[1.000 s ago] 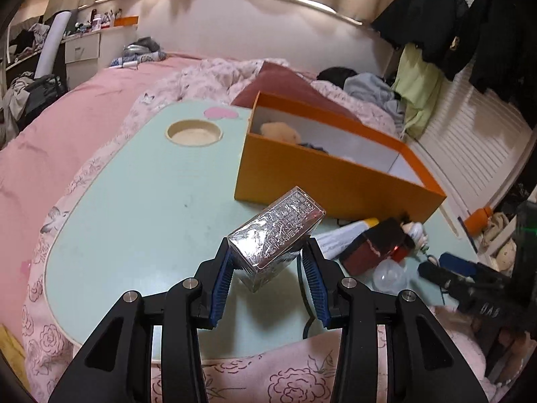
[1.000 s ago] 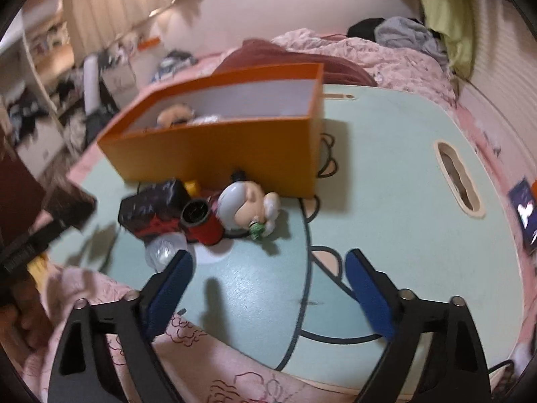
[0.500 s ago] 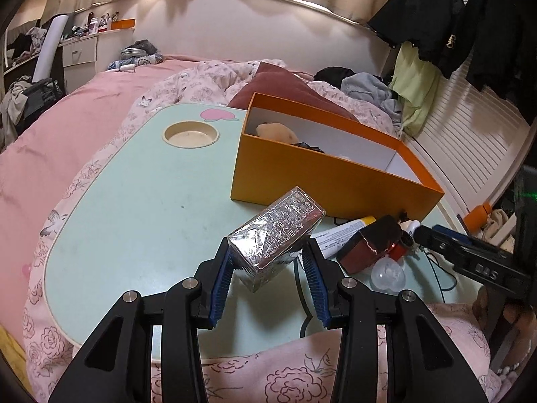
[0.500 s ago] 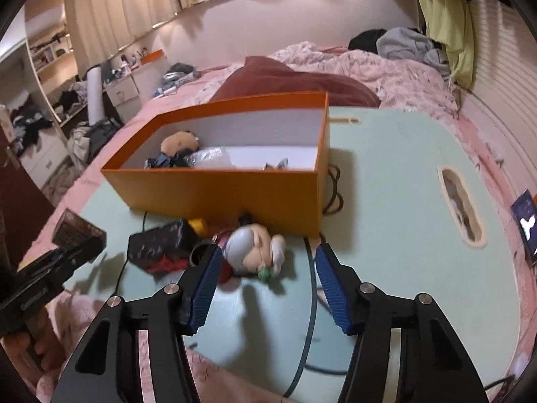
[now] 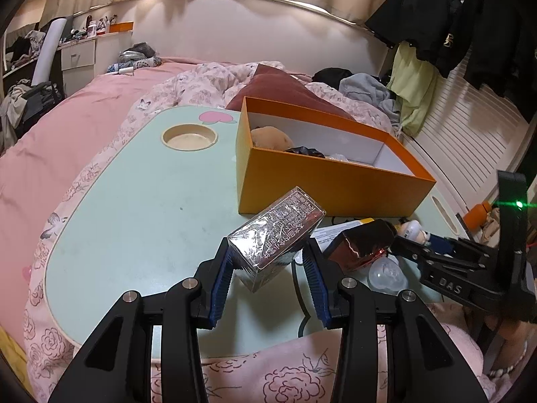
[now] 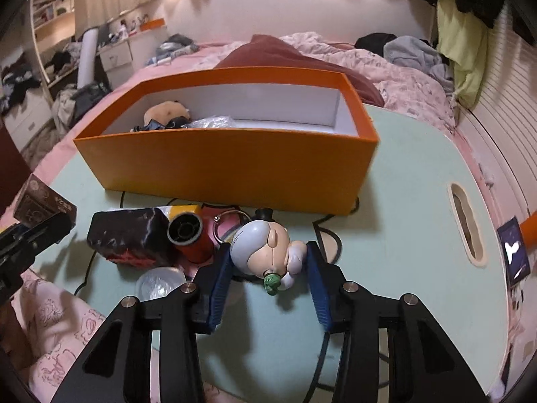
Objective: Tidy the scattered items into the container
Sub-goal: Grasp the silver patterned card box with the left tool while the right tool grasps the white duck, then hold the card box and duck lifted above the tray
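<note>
Gripping a foil-wrapped box point(image 5: 275, 231), left tongs point(image 5: 268, 278); right tongs point(image 6: 268, 277) just closing around a figurine point(image 6: 268, 252).

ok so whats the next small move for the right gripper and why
Probably lift the figurine and carry it over the orange box. The right gripper has just been closing, its pads now flank the toy on the table, and the box stands open just behind.

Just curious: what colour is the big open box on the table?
Orange outside, white inside; the box shows best in the right wrist view.
</note>
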`<state>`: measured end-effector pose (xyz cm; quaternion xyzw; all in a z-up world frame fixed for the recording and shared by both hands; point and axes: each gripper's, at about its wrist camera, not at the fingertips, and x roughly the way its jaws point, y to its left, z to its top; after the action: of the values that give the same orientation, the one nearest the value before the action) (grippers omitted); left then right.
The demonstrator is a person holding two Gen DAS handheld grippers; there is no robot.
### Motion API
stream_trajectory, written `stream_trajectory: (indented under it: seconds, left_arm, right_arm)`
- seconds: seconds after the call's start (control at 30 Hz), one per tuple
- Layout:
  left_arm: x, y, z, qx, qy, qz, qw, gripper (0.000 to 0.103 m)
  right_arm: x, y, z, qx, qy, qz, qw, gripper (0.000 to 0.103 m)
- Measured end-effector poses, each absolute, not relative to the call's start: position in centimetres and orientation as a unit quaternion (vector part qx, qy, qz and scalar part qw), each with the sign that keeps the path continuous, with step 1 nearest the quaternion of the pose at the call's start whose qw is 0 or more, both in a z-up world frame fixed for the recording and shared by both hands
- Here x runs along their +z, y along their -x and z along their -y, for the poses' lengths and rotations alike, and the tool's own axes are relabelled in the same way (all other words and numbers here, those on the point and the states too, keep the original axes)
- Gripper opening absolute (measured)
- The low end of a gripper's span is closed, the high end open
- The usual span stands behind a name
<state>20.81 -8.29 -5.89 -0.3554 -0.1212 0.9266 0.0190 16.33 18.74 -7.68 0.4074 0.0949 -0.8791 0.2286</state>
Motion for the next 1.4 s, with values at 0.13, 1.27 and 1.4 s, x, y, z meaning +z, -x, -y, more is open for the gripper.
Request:
stream_trajectory:
  seconds: [0.13,1.27,1.4]
  left_arm:
    - [-5.8,-20.9,8.1,0.928,0.353,0.117,0.017,0.043]
    - [-6.0,-20.7,7.8,0.925,0.361,0.116,0.019,0.043]
    - [-6.0,-20.8,7.8,0.925,0.361,0.116,0.018,0.043]
  right_arm:
    - [-6.1,-17.8,-20.6,-0.903,-0.358,-0.060,0.231,0.042]
    - [-5.7,-20.1,-19.4,-0.907,-0.334,-0.098,0.238,0.042]
    - [-5.8,-20.1,-19.4,-0.906,-0.335,-0.098,0.239,0.042]
